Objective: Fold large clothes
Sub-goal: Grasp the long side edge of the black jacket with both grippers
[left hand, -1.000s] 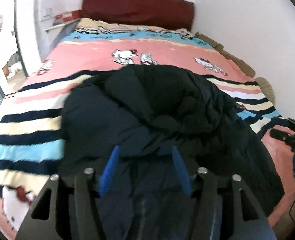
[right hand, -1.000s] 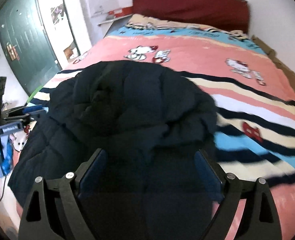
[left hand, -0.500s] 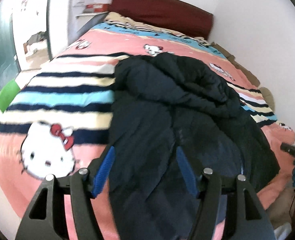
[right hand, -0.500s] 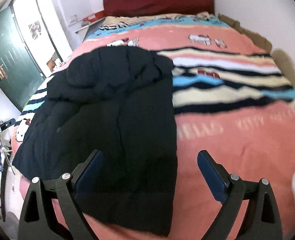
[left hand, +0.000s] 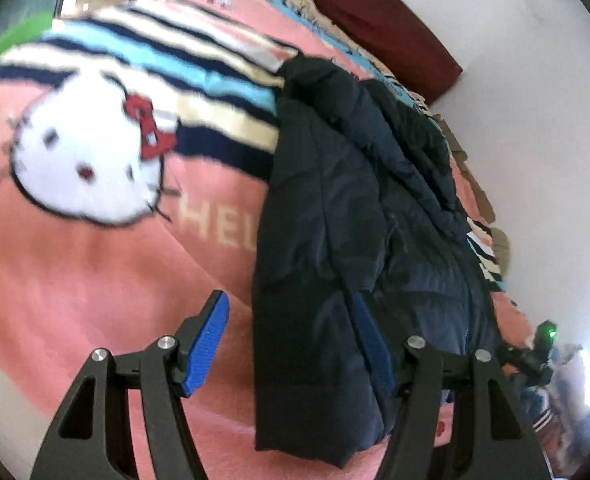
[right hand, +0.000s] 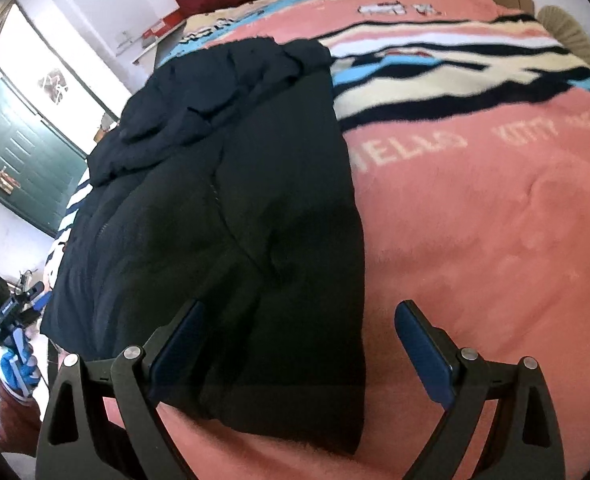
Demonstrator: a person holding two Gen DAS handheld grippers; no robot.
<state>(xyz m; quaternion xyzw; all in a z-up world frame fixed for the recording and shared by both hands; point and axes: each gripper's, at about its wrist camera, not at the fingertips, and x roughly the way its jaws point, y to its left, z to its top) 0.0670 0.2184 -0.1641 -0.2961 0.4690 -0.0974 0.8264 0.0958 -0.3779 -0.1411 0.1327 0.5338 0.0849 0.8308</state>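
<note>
Both claws, left (left hand: 291, 354) and right (right hand: 299, 350), hung open and empty over the dark jacket's (right hand: 231, 208) hem. Each straddled a bottom corner, probably lining up a fold; next they needed to close there.

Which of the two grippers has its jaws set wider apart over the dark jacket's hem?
The right gripper: its jaws stand wider, straddling the dark jacket's right hem corner. The left gripper is narrower, over the left edge.

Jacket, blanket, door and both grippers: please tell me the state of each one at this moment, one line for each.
Dark jacket: lying lengthwise on the bed, sides folded in, hood bunched at the far end.
Blanket: spread flat under the jacket.
Green door: closed.
Left gripper: open, holding nothing, over the jacket's near edge.
Right gripper: open, holding nothing, over the jacket's hem.
</note>
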